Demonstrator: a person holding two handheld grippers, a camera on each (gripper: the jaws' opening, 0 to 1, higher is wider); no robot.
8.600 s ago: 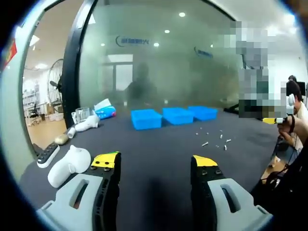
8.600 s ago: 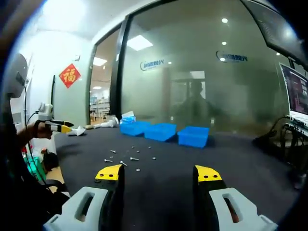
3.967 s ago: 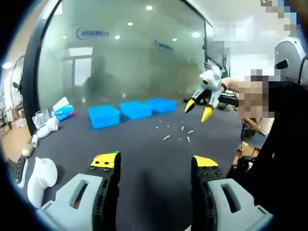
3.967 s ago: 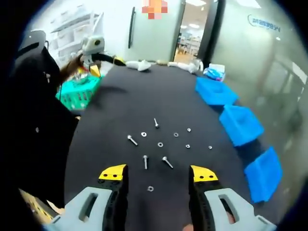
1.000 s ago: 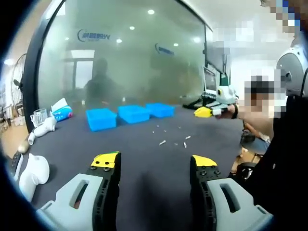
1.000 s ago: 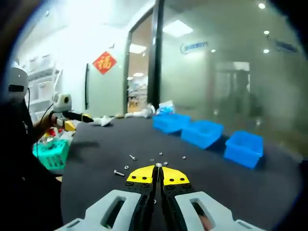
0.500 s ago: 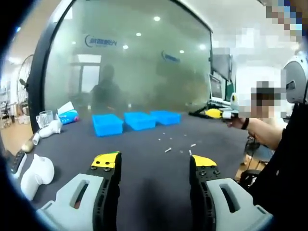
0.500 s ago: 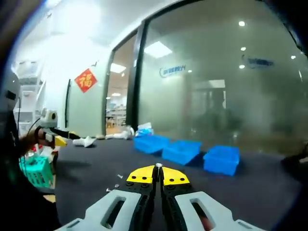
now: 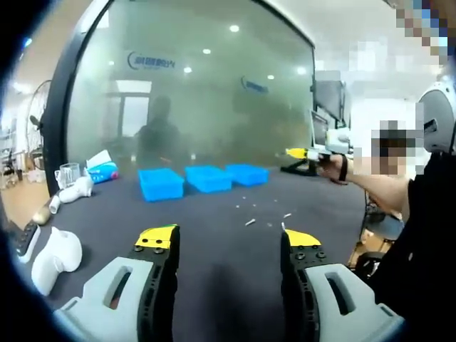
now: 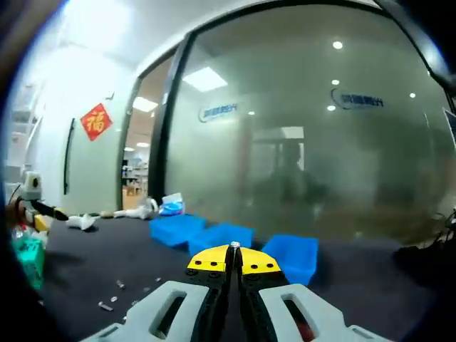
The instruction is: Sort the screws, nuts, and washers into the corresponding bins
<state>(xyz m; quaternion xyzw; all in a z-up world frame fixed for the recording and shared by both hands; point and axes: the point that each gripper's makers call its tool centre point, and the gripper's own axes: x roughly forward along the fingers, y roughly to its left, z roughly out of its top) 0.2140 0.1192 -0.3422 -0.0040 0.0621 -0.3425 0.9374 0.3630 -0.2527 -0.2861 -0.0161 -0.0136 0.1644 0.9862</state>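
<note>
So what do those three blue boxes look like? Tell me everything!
The three blue bins look like smooth plastic. They are shallow, rectangular and open on top. They sit upright in a row, side by side, on the dark table, in front of the frosted glass wall. What lies inside cannot be seen. Neither pair of tongs touches them; the right tongs are shut on a small silver piece, held up in front of them.

I see bare dark surface (image 9: 228, 214) before the blue bins (image 9: 203, 178); white clutter (image 9: 53, 256) crowds beside them.
</note>
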